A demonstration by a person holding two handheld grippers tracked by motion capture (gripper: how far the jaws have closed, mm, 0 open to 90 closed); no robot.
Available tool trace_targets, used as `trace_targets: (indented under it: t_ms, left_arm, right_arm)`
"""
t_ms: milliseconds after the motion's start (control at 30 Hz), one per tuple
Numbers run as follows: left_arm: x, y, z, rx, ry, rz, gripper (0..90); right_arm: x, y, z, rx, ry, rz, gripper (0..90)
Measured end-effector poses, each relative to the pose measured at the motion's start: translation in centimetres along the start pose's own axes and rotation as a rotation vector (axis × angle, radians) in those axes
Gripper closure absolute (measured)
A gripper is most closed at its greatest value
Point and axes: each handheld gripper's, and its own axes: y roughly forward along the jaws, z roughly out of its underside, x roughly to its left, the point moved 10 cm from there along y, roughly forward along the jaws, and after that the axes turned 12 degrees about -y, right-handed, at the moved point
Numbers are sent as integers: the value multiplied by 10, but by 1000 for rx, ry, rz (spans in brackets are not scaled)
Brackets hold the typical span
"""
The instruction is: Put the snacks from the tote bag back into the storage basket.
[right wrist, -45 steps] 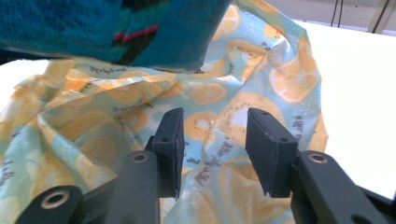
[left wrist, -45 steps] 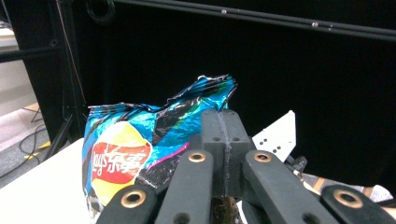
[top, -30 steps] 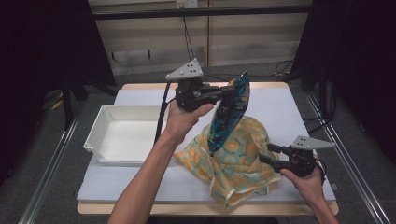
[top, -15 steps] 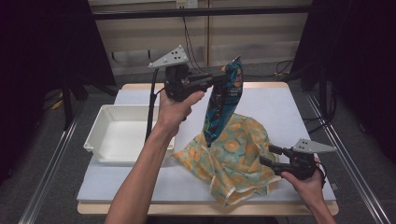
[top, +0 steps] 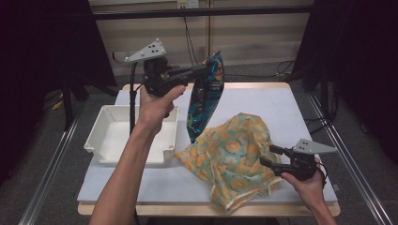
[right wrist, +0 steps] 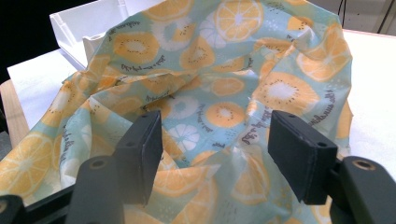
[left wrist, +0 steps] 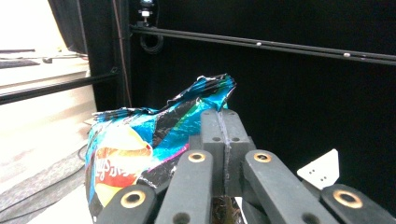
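Left gripper (top: 206,71) clamps the crisp bag (top: 202,103), lifted clear of the cloth bag (top: 234,159). Right gripper (top: 270,155), jaws just opening wide, grips nothing. Next, likely: carry crisps to the tray (top: 112,145) at the worktop's left edge.

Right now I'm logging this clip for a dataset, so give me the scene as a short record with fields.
left gripper: fingers shut on the top edge of the chip bag, held in the air
chip bag: hangs above the table, lower end near the fabric bag
right gripper: fingers apart, just been opening, fabric between them, pads not pressing
fabric bag: orange-slice print, crumpled on the white mat
white bin: left part of the table, nothing inside
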Motion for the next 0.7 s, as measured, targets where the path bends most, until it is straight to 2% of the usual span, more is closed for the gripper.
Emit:
trace_targets:
  t_ms: [200, 467, 700]
  left_arm:
    - [10, -21, -5, -26, -4, -44, 900]
    - [27, -39, 9, -16, -24, -95, 900]
    - [40, -64, 10, -38, -35, -140, 900]
  right_arm:
    - [0, -2, 0, -5, -1, 5, 350]
    - [0, -2, 1, 0, -7, 5, 343]
    - [0, -4, 1, -5, -6, 9, 342]
